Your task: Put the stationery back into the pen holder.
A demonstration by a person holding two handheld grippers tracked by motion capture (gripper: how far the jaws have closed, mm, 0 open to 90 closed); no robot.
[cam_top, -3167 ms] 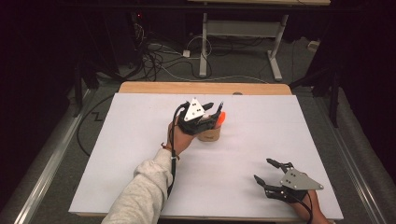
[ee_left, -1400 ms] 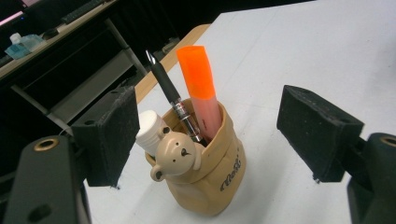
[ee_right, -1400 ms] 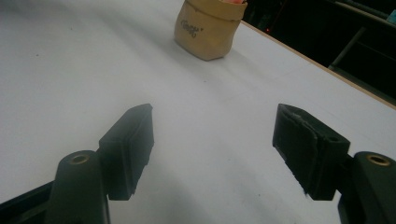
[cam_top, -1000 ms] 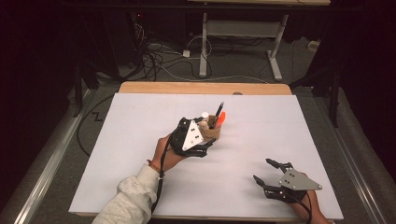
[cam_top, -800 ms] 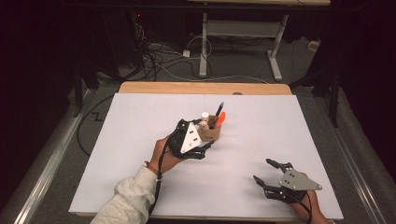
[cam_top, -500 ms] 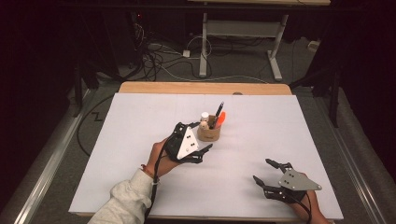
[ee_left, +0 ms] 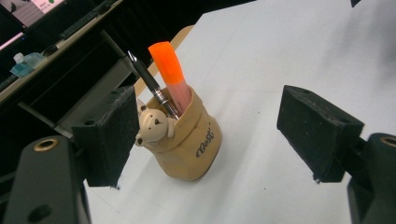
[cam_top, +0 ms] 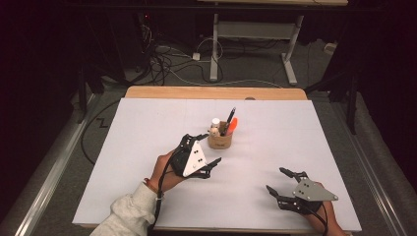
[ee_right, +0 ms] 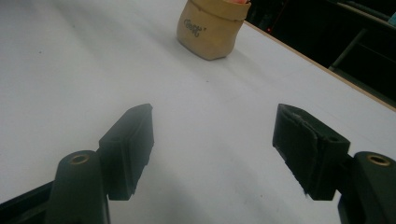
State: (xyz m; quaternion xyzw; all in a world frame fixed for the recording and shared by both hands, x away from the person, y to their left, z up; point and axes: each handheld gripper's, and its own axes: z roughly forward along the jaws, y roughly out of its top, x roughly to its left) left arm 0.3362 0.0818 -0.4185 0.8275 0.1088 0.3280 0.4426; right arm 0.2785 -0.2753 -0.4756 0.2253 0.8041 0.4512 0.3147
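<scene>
A tan pen cup (cam_top: 220, 140) (ee_left: 188, 142) (ee_right: 212, 28) stands on the white table (cam_top: 147, 128) near its middle. It holds a black pen (ee_left: 150, 81), an orange highlighter (ee_left: 171, 73) and a small bear figure (ee_left: 153, 127). My left gripper (cam_top: 210, 149) (ee_left: 209, 140) is open a short way in front and left of the cup, with nothing between its jaws. At the table's near right, my right gripper (cam_top: 280, 180) (ee_right: 219, 147) is open over bare table, pointing toward the cup.
A wooden strip (cam_top: 216, 92) edges the table's far side. Beyond it on the dark floor are cables (cam_top: 167, 59) and the legs of a desk frame (cam_top: 251, 39).
My left gripper has drawn back from the cup, toward the near left, with its jaws open and free of the cup. The cup and my right gripper have stayed put.
</scene>
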